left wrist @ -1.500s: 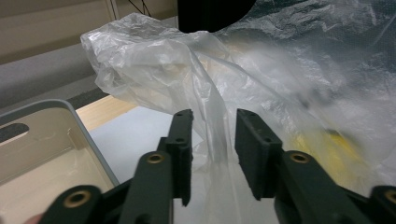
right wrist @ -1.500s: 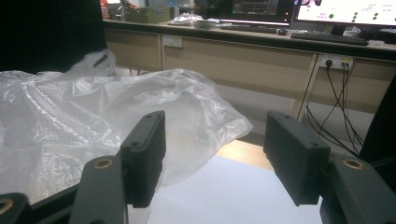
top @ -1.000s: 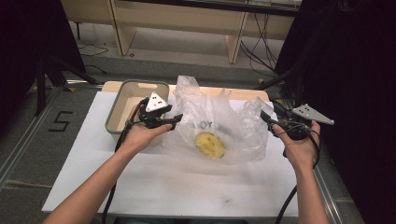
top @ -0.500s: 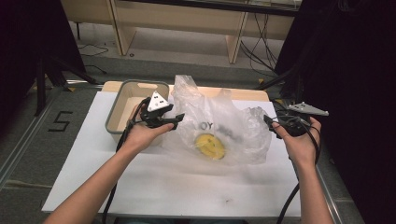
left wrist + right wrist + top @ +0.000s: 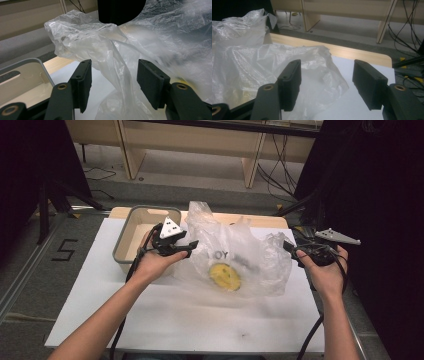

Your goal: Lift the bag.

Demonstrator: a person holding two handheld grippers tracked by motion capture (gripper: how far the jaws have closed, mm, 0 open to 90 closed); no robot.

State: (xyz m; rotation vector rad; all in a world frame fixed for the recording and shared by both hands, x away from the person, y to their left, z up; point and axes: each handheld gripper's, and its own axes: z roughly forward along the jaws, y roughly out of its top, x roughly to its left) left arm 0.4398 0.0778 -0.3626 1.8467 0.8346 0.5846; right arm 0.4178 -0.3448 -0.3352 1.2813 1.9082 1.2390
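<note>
My left gripper (image 5: 113,83) is spread, a twisted fold of the bag (image 5: 235,252) between jaws, untouched. Right gripper (image 5: 325,85) is spread too, bag edge just left of it; left's nearer.

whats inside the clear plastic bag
A round yellow object shows through the plastic bag, lying low near its front on the table. The crumpled film blurs it, so what it is, or anything else inside, cannot be told.

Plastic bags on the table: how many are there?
1. A single clear plastic bag lies crumpled mid-table, right of the grey-rimmed bin, with a yellow round item inside it. Its folds could hide a second thin bag.
</note>
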